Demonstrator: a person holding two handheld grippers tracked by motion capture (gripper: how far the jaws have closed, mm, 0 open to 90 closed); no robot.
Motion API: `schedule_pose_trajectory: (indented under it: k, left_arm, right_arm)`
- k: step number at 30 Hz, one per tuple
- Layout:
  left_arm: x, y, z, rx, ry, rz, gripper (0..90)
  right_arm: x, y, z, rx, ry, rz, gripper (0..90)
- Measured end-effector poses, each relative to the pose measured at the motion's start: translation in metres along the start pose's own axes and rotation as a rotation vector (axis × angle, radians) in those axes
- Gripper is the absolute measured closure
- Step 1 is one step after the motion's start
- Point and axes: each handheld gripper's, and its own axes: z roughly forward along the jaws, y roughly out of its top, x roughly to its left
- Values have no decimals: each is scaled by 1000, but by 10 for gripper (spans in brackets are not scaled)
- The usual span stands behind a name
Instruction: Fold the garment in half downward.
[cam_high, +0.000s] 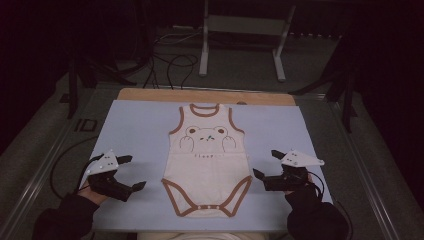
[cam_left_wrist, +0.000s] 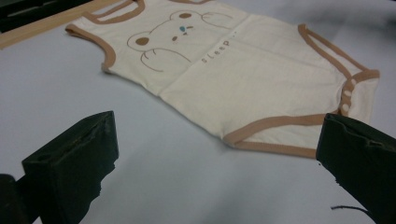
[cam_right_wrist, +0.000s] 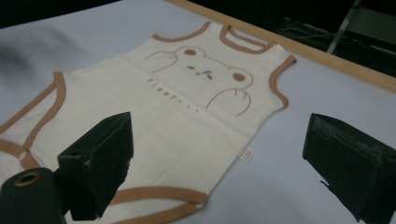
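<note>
Pale blue cloth (cam_high: 135, 125) covers the table, with a wooden edge (cam_high: 150, 94) at its far side and a dark floor with cables beyond. At the left, the left gripper (cam_high: 129, 173) rests on the cloth with its jaws spread wide, just beside the cream baby bodysuit (cam_high: 207, 170) with brown trim and a bear drawing, which lies flat in the middle. At the right, the right gripper (cam_high: 266, 164) sits close to the bodysuit's other side, jaws also wide apart and holding nothing.
</note>
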Motion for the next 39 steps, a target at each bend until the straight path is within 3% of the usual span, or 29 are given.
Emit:
schedule_pose_trajectory:
  k: [7,21,31,39]
  left_arm:
    - [3,13,1,3,-9,22,0]
    - [11,36,12,13,-42,43,0]
    - [16,54,19,19,-52,60,0]
    - [20,63,31,2,-69,38,0]
  right_arm:
    - [-5,17,0,-13,-4,2,89]
    - [-14,48,7,-27,-16,-43,89]
    - [-16,53,23,-18,6,-45,90]
    - [-20,54,38,-21,3,-20,89]
